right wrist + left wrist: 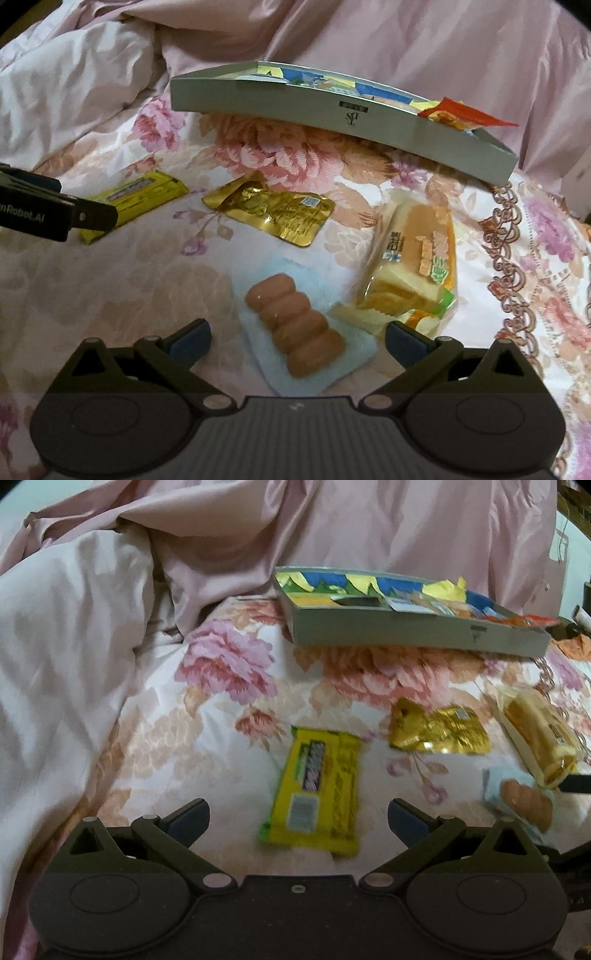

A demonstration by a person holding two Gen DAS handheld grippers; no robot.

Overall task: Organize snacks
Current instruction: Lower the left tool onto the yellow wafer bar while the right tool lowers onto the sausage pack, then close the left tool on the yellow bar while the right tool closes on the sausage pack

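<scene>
Both jaws spread, empty — the yellow snack bar (317,794) below the left gripper (298,821) looks light, slick; pinch across its width.

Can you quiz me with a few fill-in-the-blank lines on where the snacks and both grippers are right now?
1. The left gripper hangs ____ over the yellow wrapped bar.
2. The brown twisted bread in its pale blue wrapper lies between the jaws of the ____ gripper.
3. The crinkled gold foil packet lies on the ____ bedspread.
4. Some snacks already sit in the shallow grey ____.

Missing words: open; right; floral; box
</scene>
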